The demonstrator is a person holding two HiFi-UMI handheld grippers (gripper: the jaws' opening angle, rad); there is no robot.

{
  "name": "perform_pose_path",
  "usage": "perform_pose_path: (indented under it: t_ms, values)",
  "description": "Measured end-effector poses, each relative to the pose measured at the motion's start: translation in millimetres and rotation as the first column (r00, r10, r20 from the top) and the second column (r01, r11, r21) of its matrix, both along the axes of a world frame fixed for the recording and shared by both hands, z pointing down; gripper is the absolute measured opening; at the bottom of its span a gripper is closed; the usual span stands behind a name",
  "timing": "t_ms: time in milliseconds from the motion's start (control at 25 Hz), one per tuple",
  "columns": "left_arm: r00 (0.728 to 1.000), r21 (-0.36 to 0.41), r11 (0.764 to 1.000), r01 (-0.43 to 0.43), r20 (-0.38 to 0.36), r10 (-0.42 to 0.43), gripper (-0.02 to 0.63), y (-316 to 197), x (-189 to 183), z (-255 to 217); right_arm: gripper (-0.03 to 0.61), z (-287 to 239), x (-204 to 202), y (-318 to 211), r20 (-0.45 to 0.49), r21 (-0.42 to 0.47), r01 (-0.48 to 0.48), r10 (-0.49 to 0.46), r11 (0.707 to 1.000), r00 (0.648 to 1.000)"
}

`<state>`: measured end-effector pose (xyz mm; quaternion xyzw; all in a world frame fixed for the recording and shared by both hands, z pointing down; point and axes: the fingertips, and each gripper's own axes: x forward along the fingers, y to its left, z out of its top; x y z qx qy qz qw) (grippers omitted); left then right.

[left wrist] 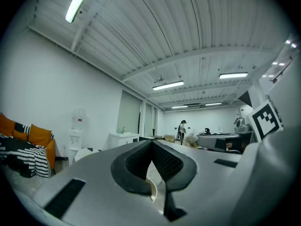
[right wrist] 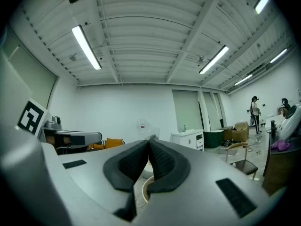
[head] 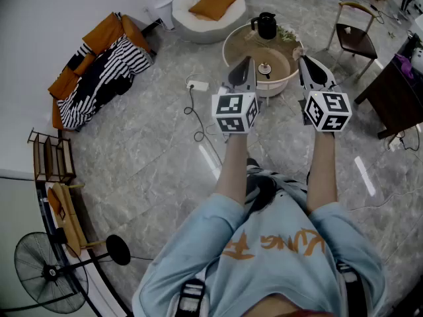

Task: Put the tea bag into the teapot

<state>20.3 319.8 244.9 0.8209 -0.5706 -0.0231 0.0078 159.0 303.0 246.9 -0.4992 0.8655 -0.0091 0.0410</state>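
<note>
In the head view a round low table (head: 239, 39) stands ahead of me. On it are a black teapot (head: 266, 25) at the far side and a small dark-topped piece (head: 265, 67) nearer me. I cannot make out a tea bag. My left gripper (head: 244, 63) hangs over the table's near left rim, and my right gripper (head: 305, 63) is by its near right rim. Both point up and away at the room. In the left gripper view the left gripper (left wrist: 151, 143) has its jaws pressed together, empty. The right gripper (right wrist: 149, 143) looks the same in its own view.
A white pouf with an orange cushion (head: 208, 6) lies beyond the table. An orange sofa with a striped blanket (head: 99, 71) is at the left. A wooden chair (head: 357, 35) and a dark table (head: 396, 91) stand at the right. A power strip (head: 197, 84) with its cable lies on the floor.
</note>
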Motion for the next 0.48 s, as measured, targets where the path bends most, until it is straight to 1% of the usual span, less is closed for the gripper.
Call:
perform_pose_path:
  t_ms: [240,360,480]
  values:
    - [1.0,-0.024,1.0,-0.017,-0.001,0.017,0.025,0,5,2,0.015,0,-1,4,-0.018,0.001,0.019,-0.019,1.0,1.0]
    - [1.0,-0.033,0.999,-0.015,0.007,0.016,0.025,-2,5,4,0.015,-2,9,2,0.029,-0.004,-0.018,0.018,1.0,0.999]
    - [1.0,-0.041,0.999,0.004,-0.014,-0.005,0.025,-8,2,6,0.015,-3,27,-2,0.061,-0.011,-0.051,0.052,0.999,0.997]
